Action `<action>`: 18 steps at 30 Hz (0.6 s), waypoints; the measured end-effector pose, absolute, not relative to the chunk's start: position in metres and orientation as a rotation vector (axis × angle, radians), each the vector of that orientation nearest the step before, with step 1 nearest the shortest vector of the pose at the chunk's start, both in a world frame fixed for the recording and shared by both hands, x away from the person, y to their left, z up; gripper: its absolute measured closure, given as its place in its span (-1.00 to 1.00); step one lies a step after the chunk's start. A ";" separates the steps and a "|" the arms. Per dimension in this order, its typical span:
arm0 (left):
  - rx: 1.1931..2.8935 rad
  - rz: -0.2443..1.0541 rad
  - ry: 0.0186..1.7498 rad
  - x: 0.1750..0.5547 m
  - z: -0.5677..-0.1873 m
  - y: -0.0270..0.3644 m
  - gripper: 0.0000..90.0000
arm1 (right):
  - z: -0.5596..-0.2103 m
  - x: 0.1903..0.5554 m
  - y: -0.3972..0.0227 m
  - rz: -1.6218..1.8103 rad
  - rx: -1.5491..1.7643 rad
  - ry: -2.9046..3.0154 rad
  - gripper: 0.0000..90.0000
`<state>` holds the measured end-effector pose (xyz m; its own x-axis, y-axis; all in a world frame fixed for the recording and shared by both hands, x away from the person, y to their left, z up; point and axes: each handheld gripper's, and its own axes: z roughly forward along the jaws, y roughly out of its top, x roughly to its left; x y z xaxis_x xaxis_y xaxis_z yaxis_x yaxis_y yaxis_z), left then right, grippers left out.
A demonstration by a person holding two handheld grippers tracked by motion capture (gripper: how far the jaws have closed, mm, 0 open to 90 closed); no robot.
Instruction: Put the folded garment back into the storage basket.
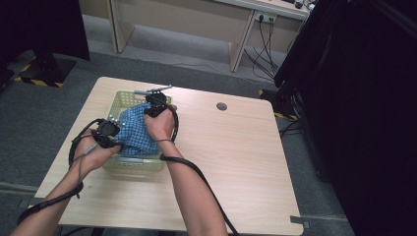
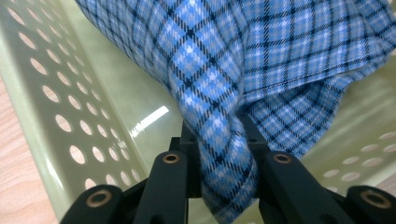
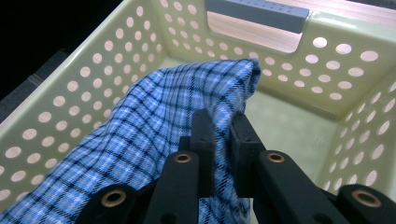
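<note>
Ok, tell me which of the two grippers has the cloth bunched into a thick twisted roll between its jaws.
The left gripper. Its jaws clamp a thick twisted roll of the blue checked cloth, while the right gripper pinches a thin folded edge over the basket.

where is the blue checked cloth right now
In the high view the blue checked cloth hangs over the pale green basket at the table's left, pinched between the left gripper and the right gripper.

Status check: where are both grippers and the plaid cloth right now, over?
Left gripper shut on blue plaid cloth. Right gripper shut on it too. Cloth held inside pale green basket. Nothing in the way.
</note>
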<state>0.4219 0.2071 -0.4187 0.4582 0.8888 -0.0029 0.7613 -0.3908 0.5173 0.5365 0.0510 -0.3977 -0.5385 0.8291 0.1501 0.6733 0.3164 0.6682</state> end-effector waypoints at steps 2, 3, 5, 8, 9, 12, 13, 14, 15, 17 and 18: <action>2.267 0.377 1.383 0.423 -0.419 0.207 0.72 | -0.399 0.537 0.051 1.027 1.375 2.364 0.85; 2.270 0.375 1.384 0.423 -0.419 0.207 0.71 | -0.399 0.537 0.052 1.023 1.377 2.367 0.84; 2.276 0.372 1.386 0.424 -0.419 0.206 0.71 | -0.400 0.537 0.052 1.016 1.383 2.369 0.84; 2.283 0.365 1.388 0.424 -0.419 0.206 0.71 | -0.401 0.538 0.052 1.005 1.392 2.373 0.84; 2.284 0.361 1.389 0.425 -0.419 0.206 0.71 | -0.402 0.538 0.052 1.003 1.392 2.374 0.84; 2.290 0.355 1.393 0.425 -0.419 0.206 0.70 | -0.403 0.538 0.053 0.997 1.398 2.378 0.84; 2.292 0.351 1.393 0.425 -0.419 0.206 0.70 | -0.403 0.538 0.053 0.997 1.398 2.378 0.83; 2.295 0.350 1.393 0.426 -0.419 0.206 0.70 | -0.403 0.538 0.053 0.995 1.398 2.379 0.83; 2.297 0.349 1.393 0.426 -0.419 0.206 0.70 | -0.404 0.538 0.053 0.994 1.399 2.380 0.83; 2.299 0.345 1.393 0.426 -0.419 0.206 0.69 | -0.404 0.539 0.053 0.993 1.400 2.381 0.83; 2.301 0.343 1.393 0.426 -0.419 0.206 0.68 | -0.404 0.539 0.053 0.990 1.400 2.382 0.82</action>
<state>0.4261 0.2063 -0.4186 0.4655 0.8850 -0.0092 0.7795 -0.4050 0.4778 0.5388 0.0533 -0.4044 -0.5285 0.8352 0.1519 0.6968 0.3246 0.6396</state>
